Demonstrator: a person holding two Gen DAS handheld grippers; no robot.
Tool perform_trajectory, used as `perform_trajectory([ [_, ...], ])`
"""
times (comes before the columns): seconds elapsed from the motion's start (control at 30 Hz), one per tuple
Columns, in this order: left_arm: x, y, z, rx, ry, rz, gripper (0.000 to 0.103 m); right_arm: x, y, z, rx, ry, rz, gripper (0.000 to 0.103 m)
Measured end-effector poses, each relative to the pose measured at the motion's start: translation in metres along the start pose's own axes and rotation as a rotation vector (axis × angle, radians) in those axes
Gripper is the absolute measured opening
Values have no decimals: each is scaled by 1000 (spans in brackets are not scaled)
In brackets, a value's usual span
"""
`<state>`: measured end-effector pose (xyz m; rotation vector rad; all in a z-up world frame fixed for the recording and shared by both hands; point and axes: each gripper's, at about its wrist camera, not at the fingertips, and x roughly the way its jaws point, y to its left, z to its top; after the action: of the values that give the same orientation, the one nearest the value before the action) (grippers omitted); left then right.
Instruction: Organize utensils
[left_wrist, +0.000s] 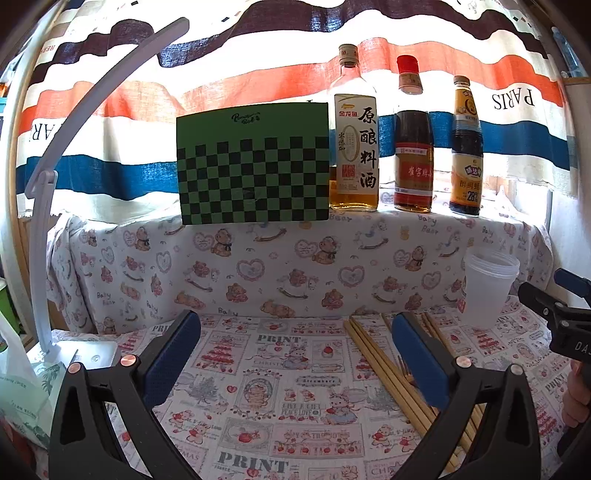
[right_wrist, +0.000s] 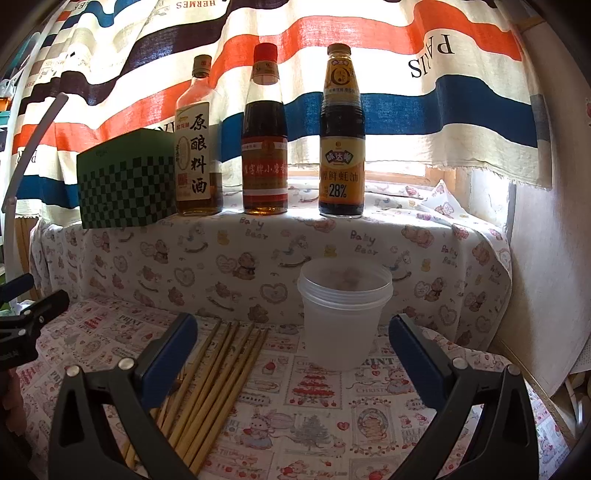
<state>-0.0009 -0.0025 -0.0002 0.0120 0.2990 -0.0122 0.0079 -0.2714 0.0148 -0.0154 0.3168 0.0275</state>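
Since the chopsticks (right_wrist: 218, 373) lie loose beside the empty cup (right_wrist: 341, 314) meant for them, both the left gripper (left_wrist: 295, 354) and right gripper (right_wrist: 291, 354) hover released, holding nothing.

Left tool (left_wrist: 295, 354): black frame, blue-padded fingers spread wide, nothing between them.
Right tool (right_wrist: 293, 350): same build, equally wide apart, nothing gripped.

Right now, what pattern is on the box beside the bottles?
The box is green with a black checkerboard, clearest in the left wrist view.
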Motion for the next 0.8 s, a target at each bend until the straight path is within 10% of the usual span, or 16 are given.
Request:
perform_trajectory([
  [0.8, 1, -3, 0, 23, 3, 9, 103, 0, -1, -1, -3, -6, 1, 103],
])
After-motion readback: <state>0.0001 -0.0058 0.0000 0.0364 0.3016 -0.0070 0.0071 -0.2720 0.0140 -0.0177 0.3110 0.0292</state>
